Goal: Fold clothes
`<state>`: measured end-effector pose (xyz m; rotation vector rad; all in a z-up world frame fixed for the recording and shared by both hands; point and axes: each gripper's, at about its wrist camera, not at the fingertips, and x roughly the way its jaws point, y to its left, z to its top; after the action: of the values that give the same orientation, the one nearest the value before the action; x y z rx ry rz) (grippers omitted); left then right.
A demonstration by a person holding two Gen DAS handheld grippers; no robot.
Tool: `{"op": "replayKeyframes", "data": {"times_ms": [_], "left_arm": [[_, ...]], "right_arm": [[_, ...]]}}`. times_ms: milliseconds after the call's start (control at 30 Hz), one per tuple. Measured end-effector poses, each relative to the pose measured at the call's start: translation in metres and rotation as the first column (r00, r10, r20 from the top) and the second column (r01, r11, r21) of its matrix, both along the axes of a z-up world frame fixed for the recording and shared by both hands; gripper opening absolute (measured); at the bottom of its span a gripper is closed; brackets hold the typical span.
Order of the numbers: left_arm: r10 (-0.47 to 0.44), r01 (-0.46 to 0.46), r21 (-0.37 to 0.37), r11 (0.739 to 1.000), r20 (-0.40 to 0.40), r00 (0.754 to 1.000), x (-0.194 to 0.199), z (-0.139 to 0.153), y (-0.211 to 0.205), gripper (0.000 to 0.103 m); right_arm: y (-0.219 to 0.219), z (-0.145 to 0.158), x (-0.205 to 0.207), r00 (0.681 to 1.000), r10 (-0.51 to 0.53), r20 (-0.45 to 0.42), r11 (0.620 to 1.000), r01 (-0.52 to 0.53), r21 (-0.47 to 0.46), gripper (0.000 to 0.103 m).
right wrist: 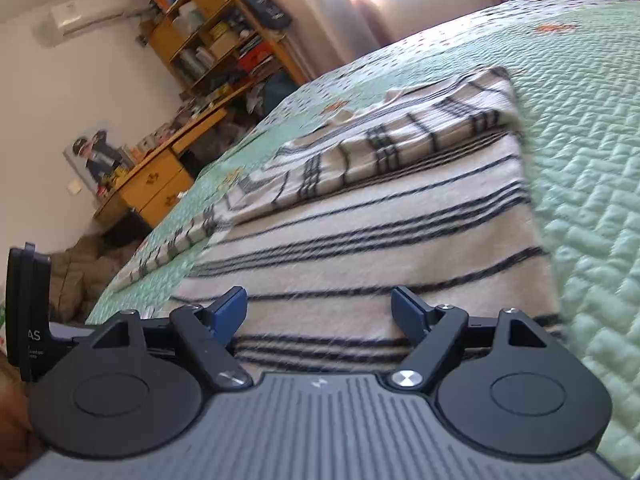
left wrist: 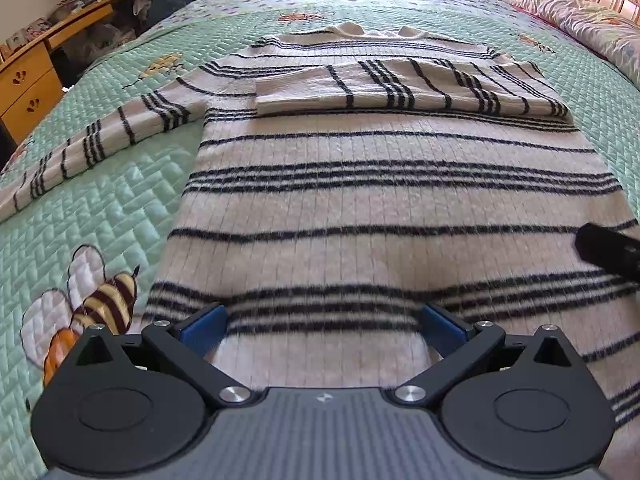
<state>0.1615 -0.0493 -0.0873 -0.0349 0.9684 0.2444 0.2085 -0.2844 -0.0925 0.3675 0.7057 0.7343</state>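
Observation:
A cream sweater with dark stripes lies flat on the bed, hem toward me. Its right sleeve is folded across the chest; its left sleeve stretches out to the left on the quilt. My left gripper is open and empty, low over the hem area. My right gripper is open and empty, tilted, over the sweater near its right edge. The folded sleeve also shows in the right wrist view. A dark part of the right gripper enters the left wrist view at the right.
The bed carries a mint green quilt with bee pictures. A floral duvet lies at the far right. A wooden desk with drawers and shelves stand left of the bed.

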Motion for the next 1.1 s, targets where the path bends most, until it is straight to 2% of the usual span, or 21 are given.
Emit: {"op": "replayKeyframes", "data": {"times_ms": [100, 200, 300, 533, 600, 700, 733, 767, 867, 1000, 1100], "left_arm": [[-0.015, 0.015, 0.000, 1.000, 0.007, 1.000, -0.012, 0.000, 0.002, 0.103], [-0.010, 0.010, -0.033, 0.999, 0.016, 1.000, -0.025, 0.002, 0.013, 0.103], [-0.010, 0.012, -0.065, 0.998, 0.028, 1.000, -0.036, 0.004, 0.024, 0.102], [-0.093, 0.097, -0.067, 0.993, 0.057, 0.994, -0.044, 0.006, 0.028, 0.102], [-0.094, 0.103, -0.105, 0.989, 0.085, 0.992, -0.046, 0.009, 0.035, 0.102], [-0.034, 0.061, -0.197, 0.978, 0.139, 0.990, -0.050, 0.014, 0.061, 0.102], [0.004, 0.028, -0.220, 0.975, 0.145, 0.989, -0.051, 0.016, 0.072, 0.102], [0.048, -0.012, -0.237, 0.972, 0.149, 0.988, -0.052, 0.018, 0.084, 0.102], [0.161, -0.105, -0.296, 0.950, 0.171, 0.972, -0.059, 0.022, 0.122, 0.102], [0.249, -0.166, -0.380, 0.910, 0.181, 0.952, -0.065, 0.020, 0.159, 0.102], [0.261, -0.170, -0.396, 0.902, 0.190, 0.946, -0.065, 0.017, 0.168, 0.102]], "right_arm": [[0.010, 0.003, -0.007, 0.999, 0.041, 0.004, 0.998, -0.041, -0.051, 0.081], [0.009, 0.002, -0.009, 1.000, 0.020, -0.009, 0.997, -0.021, -0.075, 0.080], [-0.005, 0.002, -0.004, 0.997, -0.043, -0.069, 0.999, 0.041, -0.032, 0.080], [0.024, 0.012, 0.022, 0.997, -0.028, -0.074, 0.999, 0.025, -0.035, 0.081], [0.033, 0.015, 0.030, 0.997, -0.022, -0.075, 0.999, 0.020, -0.036, 0.081], [0.046, 0.019, 0.041, 0.997, -0.015, -0.077, 0.999, 0.012, -0.037, 0.080], [0.048, 0.006, 0.052, 0.990, -0.038, -0.133, 0.997, 0.029, -0.071, 0.080], [0.043, 0.002, 0.055, 0.988, -0.056, -0.145, 0.997, 0.049, -0.053, 0.075], [0.030, -0.003, 0.058, 0.982, -0.098, -0.162, 0.995, 0.098, -0.009, 0.073], [0.039, 0.010, 0.058, 0.985, -0.110, -0.129, 0.993, 0.104, -0.057, 0.073], [0.061, 0.030, 0.073, 0.995, -0.084, -0.061, 0.995, 0.080, -0.062, 0.073]]}}
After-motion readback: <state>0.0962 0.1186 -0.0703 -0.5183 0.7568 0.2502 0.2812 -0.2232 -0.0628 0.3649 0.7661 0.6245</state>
